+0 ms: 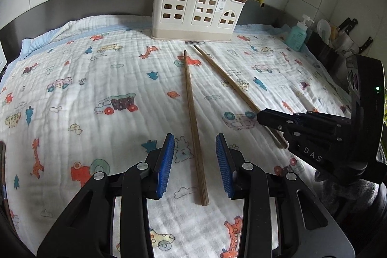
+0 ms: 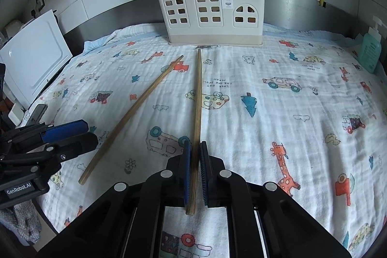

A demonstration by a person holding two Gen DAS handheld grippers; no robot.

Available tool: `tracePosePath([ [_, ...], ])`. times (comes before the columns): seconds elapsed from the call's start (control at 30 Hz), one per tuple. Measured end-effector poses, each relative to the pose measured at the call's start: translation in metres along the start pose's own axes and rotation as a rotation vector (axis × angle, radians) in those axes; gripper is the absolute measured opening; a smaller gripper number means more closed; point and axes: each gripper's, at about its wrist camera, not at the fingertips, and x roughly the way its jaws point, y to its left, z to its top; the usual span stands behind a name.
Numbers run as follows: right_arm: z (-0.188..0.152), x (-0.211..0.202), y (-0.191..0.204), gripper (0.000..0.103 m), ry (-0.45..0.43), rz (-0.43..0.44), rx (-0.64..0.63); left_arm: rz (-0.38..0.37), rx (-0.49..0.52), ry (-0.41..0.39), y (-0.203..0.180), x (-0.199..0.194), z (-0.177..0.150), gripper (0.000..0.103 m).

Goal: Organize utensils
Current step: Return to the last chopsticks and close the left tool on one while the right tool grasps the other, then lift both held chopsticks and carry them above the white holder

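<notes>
Two wooden chopsticks lie on a printed cloth. My left gripper (image 1: 195,144) is open with its blue pads astride the thick end of one chopstick (image 1: 192,113), which lies flat between them. My right gripper (image 2: 194,149) is shut on the thick end of the other chopstick (image 2: 197,100), whose tip points at the holder. In the left wrist view the right gripper (image 1: 262,116) covers that chopstick (image 1: 225,79). The cream utensil holder (image 1: 196,9) (image 2: 210,11) stands at the back with several chopsticks in its end compartments. The left gripper (image 2: 89,131) shows at the left of the right wrist view, beside its chopstick (image 2: 135,108).
The cloth (image 2: 290,113) covers the counter. A teal pump bottle (image 1: 297,36) (image 2: 370,52) stands at the right edge. Knives in a block (image 1: 348,28) are behind it. A white board (image 2: 36,55) leans at the left. Pipes and taps run along the tiled back wall.
</notes>
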Motion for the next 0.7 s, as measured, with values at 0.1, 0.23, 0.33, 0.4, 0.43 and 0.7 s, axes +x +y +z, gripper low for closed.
tracePosePath([
  [0.1,0.0,-0.005,-0.001,0.007,-0.011,-0.002,0.003,0.006,0.013,0.008,-0.003,0.006,-0.001,0.035],
  [0.23,0.004,-0.018,-0.004,0.007,-0.041,-0.008,0.004,0.003,0.014,0.019,-0.003,0.013,-0.002,0.023],
  [0.33,0.009,-0.031,-0.004,0.006,-0.073,-0.009,0.0,0.006,0.003,0.027,-0.003,0.017,-0.004,0.018],
  [0.4,0.014,-0.04,-0.003,0.006,-0.094,-0.009,-0.006,0.01,0.008,0.025,-0.003,0.018,-0.004,0.017],
  [0.43,0.016,-0.043,-0.002,0.006,-0.103,-0.01,-0.01,0.013,0.012,0.025,-0.004,0.019,-0.004,0.017],
  [0.7,0.033,-0.076,0.004,0.007,-0.183,-0.008,-0.039,0.093,0.059,0.022,-0.013,0.024,-0.003,0.009],
])
